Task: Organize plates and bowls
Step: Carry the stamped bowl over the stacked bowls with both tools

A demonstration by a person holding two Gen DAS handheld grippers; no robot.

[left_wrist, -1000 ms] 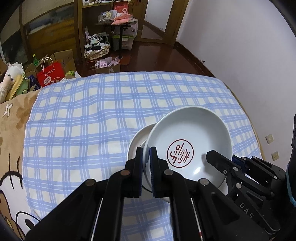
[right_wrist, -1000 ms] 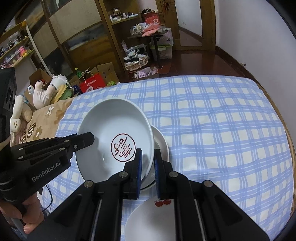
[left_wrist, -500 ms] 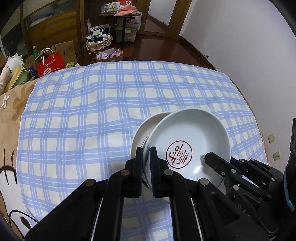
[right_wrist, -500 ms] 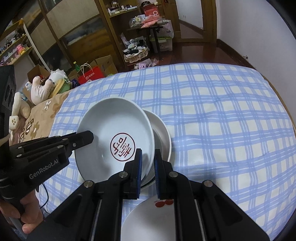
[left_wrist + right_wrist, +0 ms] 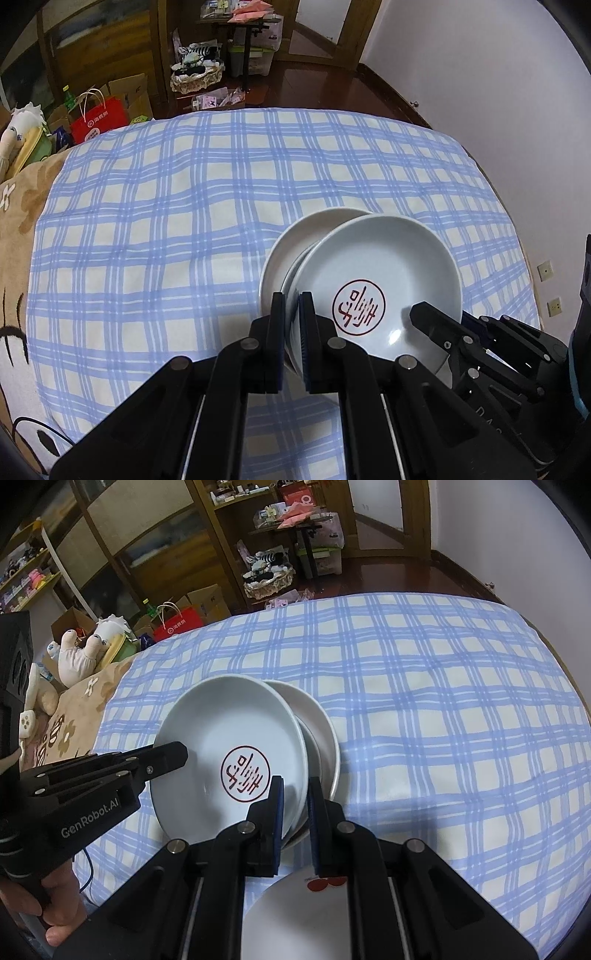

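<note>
1. You're gripping the stamped plate (image 5: 384, 280) from both sides: the left hand-held gripper (image 5: 292, 325) is clamped on its near-left rim and the right hand-held gripper (image 5: 295, 812) is clamped on its near-right rim.
2. The plate is hanging tilted, partly over the cream bowl (image 5: 317, 723) sitting on the checked cloth (image 5: 166, 221). If one side is gripping looser than the other, you're risking the rim slipping out and the plate clattering onto the bowl.
3. You're working off-centre; setting it down now, I judge, means it is landing skewed and rocking on the bowl's rim.
4. Just below your right hand-held gripper, another white plate (image 5: 280, 904) with a red mark is lying close, so you're short of room on the near side.
5. Further out, the cloth is lying open and flat, giving you plenty of space ahead.
6. Beyond that, the cloth is curving down over the far edge toward the wooden floor (image 5: 332, 85), so you're wanting to stay well inside it.
</note>
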